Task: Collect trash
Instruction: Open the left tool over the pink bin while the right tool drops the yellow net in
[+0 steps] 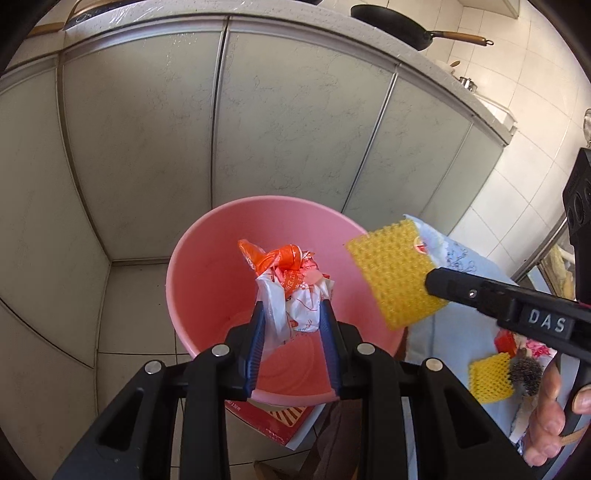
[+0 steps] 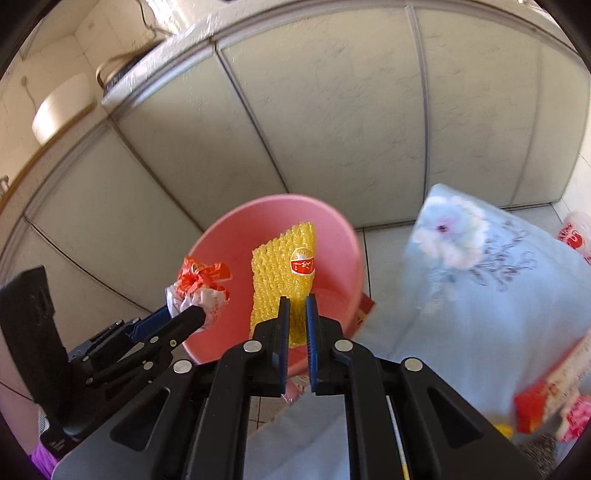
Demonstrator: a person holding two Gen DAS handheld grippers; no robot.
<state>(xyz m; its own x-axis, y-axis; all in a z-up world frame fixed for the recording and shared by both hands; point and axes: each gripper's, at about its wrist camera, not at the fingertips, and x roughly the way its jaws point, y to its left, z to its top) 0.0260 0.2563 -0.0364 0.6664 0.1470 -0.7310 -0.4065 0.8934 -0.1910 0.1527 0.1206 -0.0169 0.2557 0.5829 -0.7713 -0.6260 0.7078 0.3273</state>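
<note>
A pink plastic bin [image 1: 207,266] stands on the tiled floor before grey cabinet doors; it also shows in the right wrist view [image 2: 221,251]. My left gripper [image 1: 293,314] is shut on a crumpled white and orange plastic bag [image 1: 295,280] and holds it over the bin's mouth. My right gripper [image 2: 297,308] is shut on a yellow foam fruit net [image 2: 284,266] with a red sticker, held at the bin's right rim. The net [image 1: 391,273] and right gripper [image 1: 436,282] show at the right of the left wrist view; the bag [image 2: 199,288] and left gripper [image 2: 184,314] at the left of the right wrist view.
A pale blue flowered cloth [image 2: 480,288] lies right of the bin with more litter on it: a second yellow net [image 1: 489,376], a dark scouring pad [image 1: 524,373], red and white wrappers [image 2: 554,402]. A red box [image 1: 273,421] lies under the bin's near side. A wok [image 1: 395,26] sits on the counter above.
</note>
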